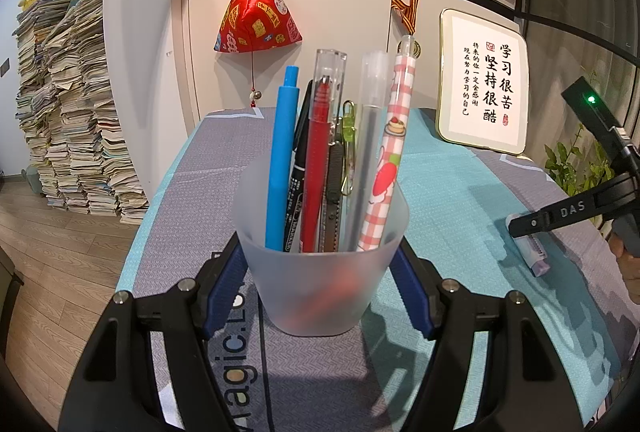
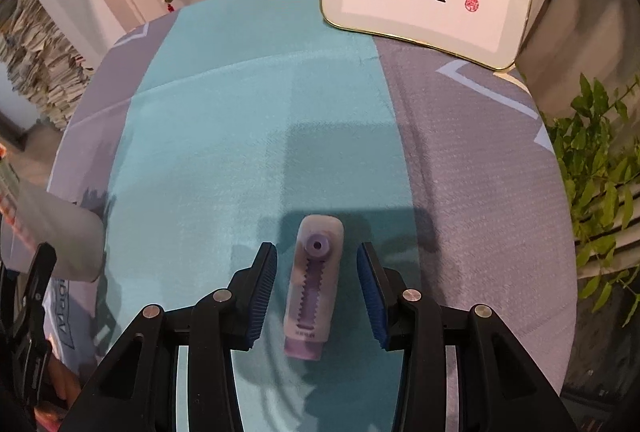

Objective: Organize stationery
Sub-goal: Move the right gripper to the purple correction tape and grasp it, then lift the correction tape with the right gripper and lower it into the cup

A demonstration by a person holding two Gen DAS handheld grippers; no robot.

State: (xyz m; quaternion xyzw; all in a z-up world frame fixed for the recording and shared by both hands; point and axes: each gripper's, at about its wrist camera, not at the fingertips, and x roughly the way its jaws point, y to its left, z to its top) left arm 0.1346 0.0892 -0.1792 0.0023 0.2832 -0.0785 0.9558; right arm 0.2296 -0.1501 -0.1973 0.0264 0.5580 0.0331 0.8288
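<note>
My left gripper [image 1: 320,264] is shut on a frosted plastic cup [image 1: 320,296] that stands on the table and holds several pens, among them a blue pen [image 1: 282,159], a red pen [image 1: 316,167] and a pink checked pen [image 1: 386,167]. A purple retractable eraser [image 2: 314,292] lies flat on the teal cloth between the open fingers of my right gripper [image 2: 318,284], which touch neither side. The same eraser [image 1: 528,248] and right gripper [image 1: 516,228] show at the right of the left wrist view. The cup [image 2: 52,232] appears at the left edge of the right wrist view.
The table [image 1: 460,191] wears a teal and grey cloth. A framed calligraphy sign [image 1: 482,83] stands at the back right. A red hanging ornament [image 1: 256,19] hangs on the cabinet behind. Green plants [image 2: 592,151] are at the right, tall paper stacks [image 1: 68,103] at the left.
</note>
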